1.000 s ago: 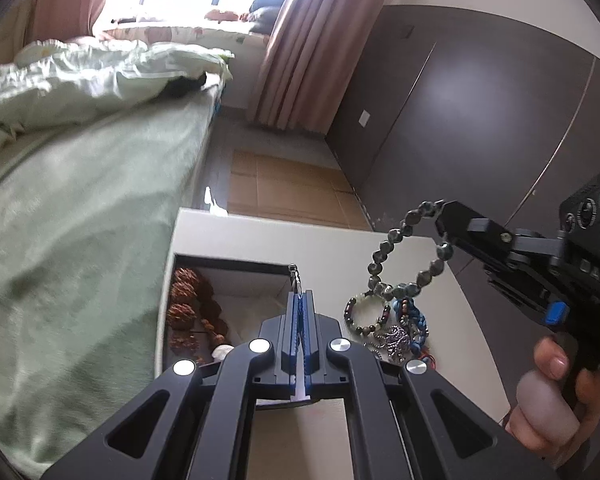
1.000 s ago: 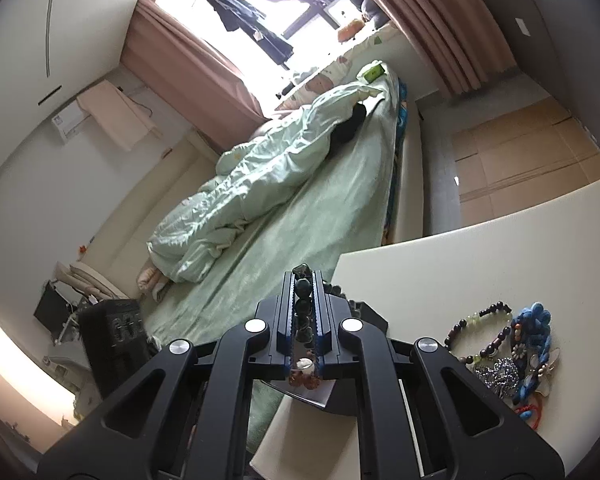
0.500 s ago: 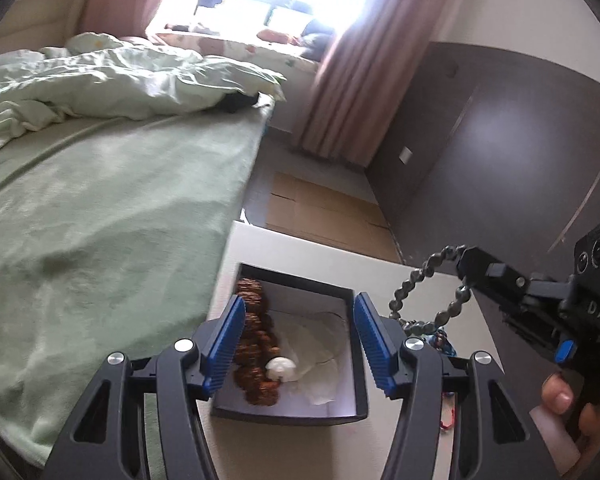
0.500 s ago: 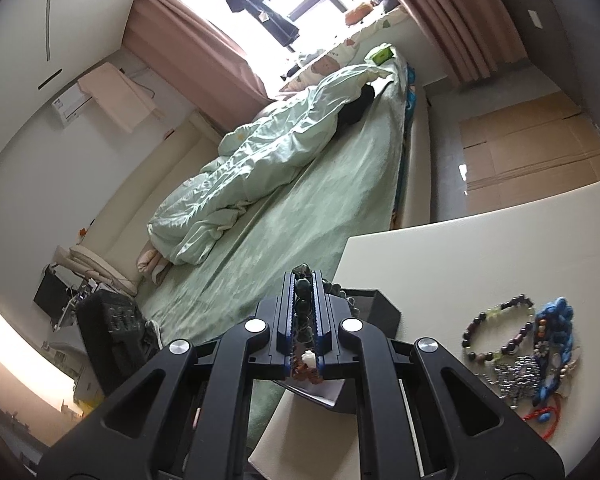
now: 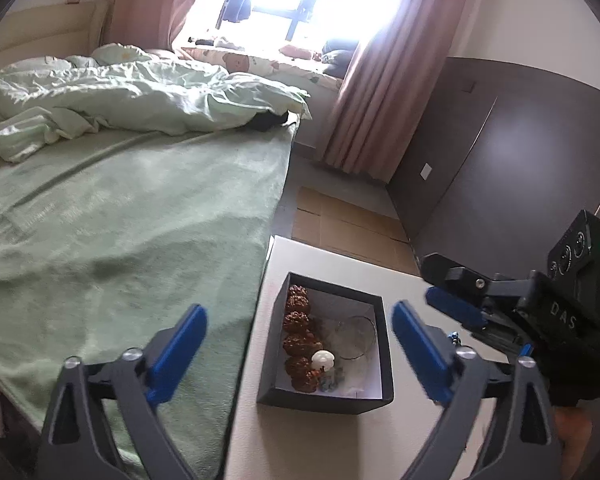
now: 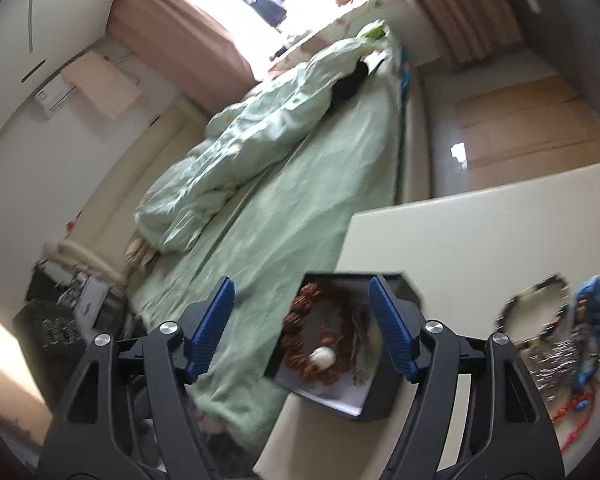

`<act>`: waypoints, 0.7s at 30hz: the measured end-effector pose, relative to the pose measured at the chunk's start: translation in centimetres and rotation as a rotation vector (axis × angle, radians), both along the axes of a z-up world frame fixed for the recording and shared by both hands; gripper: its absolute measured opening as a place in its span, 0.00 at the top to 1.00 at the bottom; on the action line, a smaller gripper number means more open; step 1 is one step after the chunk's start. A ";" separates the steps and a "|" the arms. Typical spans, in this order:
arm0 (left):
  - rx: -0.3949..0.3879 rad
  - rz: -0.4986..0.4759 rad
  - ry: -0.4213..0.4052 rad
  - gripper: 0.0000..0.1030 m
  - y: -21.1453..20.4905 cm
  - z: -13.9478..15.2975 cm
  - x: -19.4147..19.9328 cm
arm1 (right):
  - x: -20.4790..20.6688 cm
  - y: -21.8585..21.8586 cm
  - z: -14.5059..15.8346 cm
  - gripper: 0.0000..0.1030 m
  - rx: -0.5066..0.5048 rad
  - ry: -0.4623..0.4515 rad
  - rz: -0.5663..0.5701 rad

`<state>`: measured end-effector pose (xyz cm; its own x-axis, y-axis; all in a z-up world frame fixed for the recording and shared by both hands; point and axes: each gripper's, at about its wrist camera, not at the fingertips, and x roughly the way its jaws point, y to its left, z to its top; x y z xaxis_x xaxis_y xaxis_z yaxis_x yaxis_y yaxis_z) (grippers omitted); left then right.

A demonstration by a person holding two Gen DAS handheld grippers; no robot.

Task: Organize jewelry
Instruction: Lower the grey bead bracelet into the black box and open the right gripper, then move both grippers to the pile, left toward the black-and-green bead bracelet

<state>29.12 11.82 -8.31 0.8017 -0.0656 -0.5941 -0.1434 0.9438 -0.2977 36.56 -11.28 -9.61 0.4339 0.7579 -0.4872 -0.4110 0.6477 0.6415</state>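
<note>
One dark box [image 5: 326, 398] at lower centre, one brown bead bracelet [image 5: 298, 338] inside it, one tangled jewelry pile [image 6: 560, 340] at lower right, and one bed [image 5: 120, 220] at left.

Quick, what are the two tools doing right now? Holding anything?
Left tool: jaws opening wide, nothing between them.
Right tool: jaws opening, nothing gripped; the box lies below.

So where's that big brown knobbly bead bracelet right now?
The brown knobbly bead bracelet lies inside the open dark box at the table's bed-side edge, beside a thin clear bangle.

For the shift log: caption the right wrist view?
Right gripper, jaws opening, empty, above black square box holding brown knobbly-bead bracelet.
</note>
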 end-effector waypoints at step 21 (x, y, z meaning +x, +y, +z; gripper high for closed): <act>0.061 -0.124 -0.019 0.08 -6.5 1.7 0.6 | -2.5 -12.8 0.1 0.21 -0.055 0.047 -0.193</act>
<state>29.68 5.28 -6.65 0.8007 -0.1294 -0.5849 -0.0194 0.9703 -0.2412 34.02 -24.07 -9.55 0.5444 0.6341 -0.5491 -0.2459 0.7465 0.6183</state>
